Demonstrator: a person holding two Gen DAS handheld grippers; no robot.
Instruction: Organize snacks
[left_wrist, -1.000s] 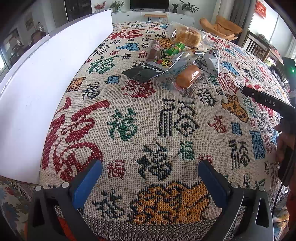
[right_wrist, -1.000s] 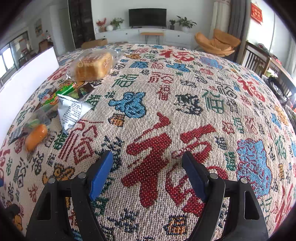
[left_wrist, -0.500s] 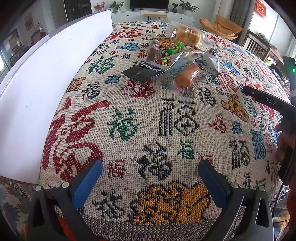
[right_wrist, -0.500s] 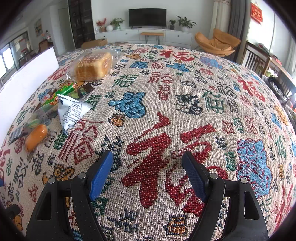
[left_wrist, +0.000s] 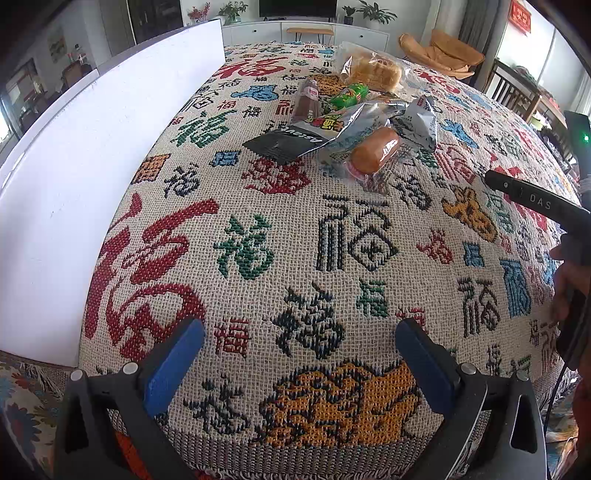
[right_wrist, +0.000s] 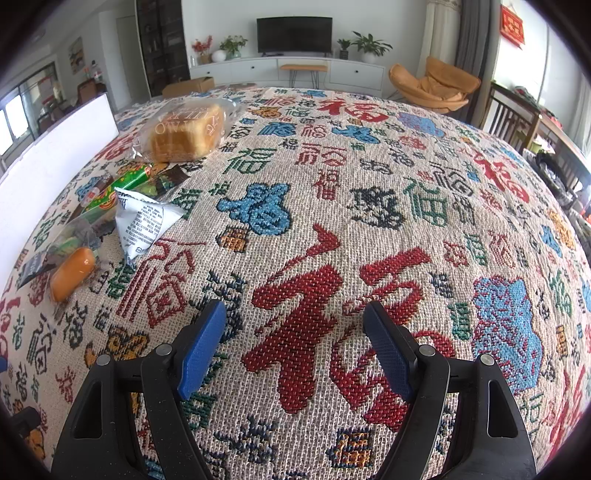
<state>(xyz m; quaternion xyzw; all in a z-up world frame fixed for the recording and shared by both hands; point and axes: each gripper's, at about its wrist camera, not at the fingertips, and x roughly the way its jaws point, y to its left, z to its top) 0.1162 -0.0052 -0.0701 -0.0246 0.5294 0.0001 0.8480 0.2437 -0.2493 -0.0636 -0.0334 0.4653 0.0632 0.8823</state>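
Woven-cloth desk (left_wrist: 332, 258); snack pile (left_wrist: 354, 122) lies well ahead of left hand-held gripper (left_wrist: 299, 354), far-left of right hand-held gripper (right_wrist: 295, 343). Wrapped sausage bun (left_wrist: 375, 151) nearest, long axis diagonal. Both released, empty; left looks better lined up.

A patterned woven cloth (right_wrist: 332, 206) covered the desk; a white board (left_wrist: 92, 155) stood along its edge; a television (right_wrist: 294, 34) hung beyond.

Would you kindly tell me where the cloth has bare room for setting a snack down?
Free: cloth between the left hand-held gripper and the wrapped bun; also everything right of the white packet. Crowded: around the bread loaf.
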